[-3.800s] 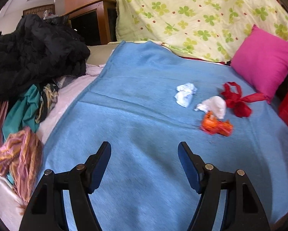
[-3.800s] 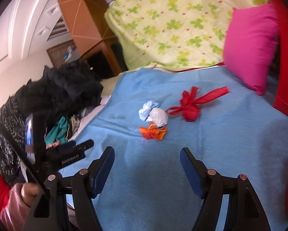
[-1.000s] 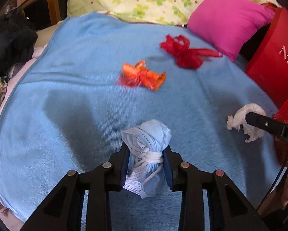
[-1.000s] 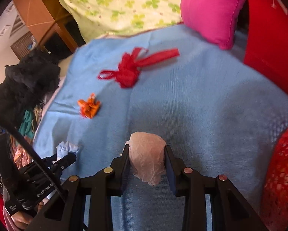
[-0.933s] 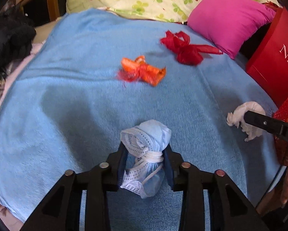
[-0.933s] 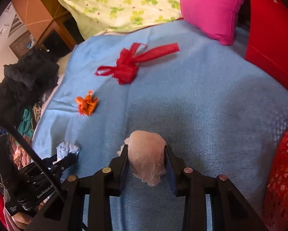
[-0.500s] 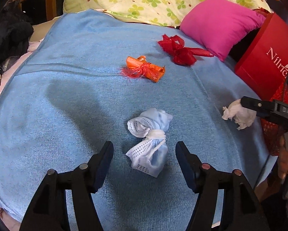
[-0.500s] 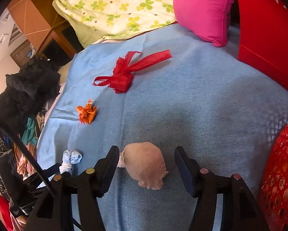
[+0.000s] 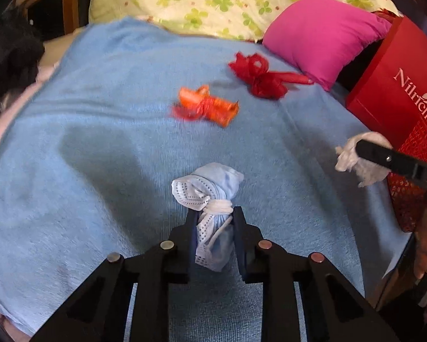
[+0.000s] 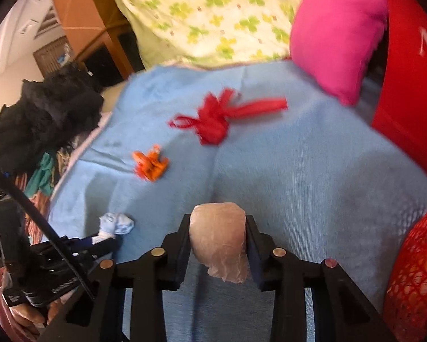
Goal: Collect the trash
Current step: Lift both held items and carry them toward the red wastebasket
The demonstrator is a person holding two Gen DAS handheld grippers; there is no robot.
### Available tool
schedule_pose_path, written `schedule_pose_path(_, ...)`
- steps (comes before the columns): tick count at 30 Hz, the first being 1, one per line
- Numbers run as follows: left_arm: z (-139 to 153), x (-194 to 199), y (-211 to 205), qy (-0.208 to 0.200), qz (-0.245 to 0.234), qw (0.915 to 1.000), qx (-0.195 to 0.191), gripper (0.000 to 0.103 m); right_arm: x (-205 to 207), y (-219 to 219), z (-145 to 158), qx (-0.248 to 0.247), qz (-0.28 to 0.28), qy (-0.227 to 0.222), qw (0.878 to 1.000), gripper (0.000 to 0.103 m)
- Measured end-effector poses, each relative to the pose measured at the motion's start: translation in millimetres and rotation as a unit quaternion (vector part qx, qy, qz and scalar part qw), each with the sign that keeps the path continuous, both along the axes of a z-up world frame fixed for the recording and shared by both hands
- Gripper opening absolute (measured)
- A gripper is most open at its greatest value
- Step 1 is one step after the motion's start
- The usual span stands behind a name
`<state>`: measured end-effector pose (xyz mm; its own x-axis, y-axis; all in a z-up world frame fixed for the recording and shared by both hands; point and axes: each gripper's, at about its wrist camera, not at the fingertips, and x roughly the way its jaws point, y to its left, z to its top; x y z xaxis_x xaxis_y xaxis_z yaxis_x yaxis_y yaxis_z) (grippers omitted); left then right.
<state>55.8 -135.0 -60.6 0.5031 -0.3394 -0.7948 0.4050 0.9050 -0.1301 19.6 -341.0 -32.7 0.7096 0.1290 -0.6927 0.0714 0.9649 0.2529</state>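
My left gripper (image 9: 214, 213) has its jaws closing tight on a knotted blue face mask (image 9: 210, 188), gripped at its lower half just over the blue blanket (image 9: 99, 142). My right gripper (image 10: 217, 219) is closing on a crumpled white tissue wad (image 10: 219, 236), and the pads press its sides. In the left wrist view the same white wad (image 9: 364, 159) shows at the right edge. An orange wrapper (image 9: 206, 105) and a red ribbon bundle (image 9: 259, 77) lie farther back on the blanket.
A red mesh basket (image 10: 413, 270) stands at the bed's right edge, with a red paper bag (image 9: 398, 97) and a pink pillow (image 9: 319, 34) behind it. A pile of black clothes (image 10: 42, 119) lies to the left. A flowered quilt covers the back.
Half a second ago both grippers stood open with the mask and the wad lying loose on the blanket. Both are now closed on them again, and the right one has lifted slightly.
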Motion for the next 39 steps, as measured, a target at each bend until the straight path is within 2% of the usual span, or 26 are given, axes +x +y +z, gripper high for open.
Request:
schedule_pose_path(6,37.9,-17.1,-3.9,-0.068,0.005,0.9976,0.007,0.024,-24.5,14.5,36.8,-0.011,0.009,-0.069,0.997,0.037)
schedule_pose_path(10,58.5,-24.6,-6.6,-0.099,0.009,0.995,0.007,0.024,-48.3,19.1,61.1,-0.014,0.008,-0.122,0.992,0.037)
schedule_pose_path(15,84.5,-38.9,-14.1,-0.15,0.012,0.9884,0.022,0.024,-70.1,18.4,80.1,-0.026,-0.003,-0.164,0.986,0.037)
schedule_pose_path(24,111.0,-55.0,-27.9,-0.205,0.015,0.9779,0.04,0.024,-88.6,0.2,91.0,-0.023,-0.031,-0.185,0.982,0.037)
schedule_pose_path(39,141.2,-96.0,-67.3,-0.245,-0.004,0.968,0.055,0.024,-125.6,-29.8,101.1,0.0,-0.068,-0.223,0.973,0.037)
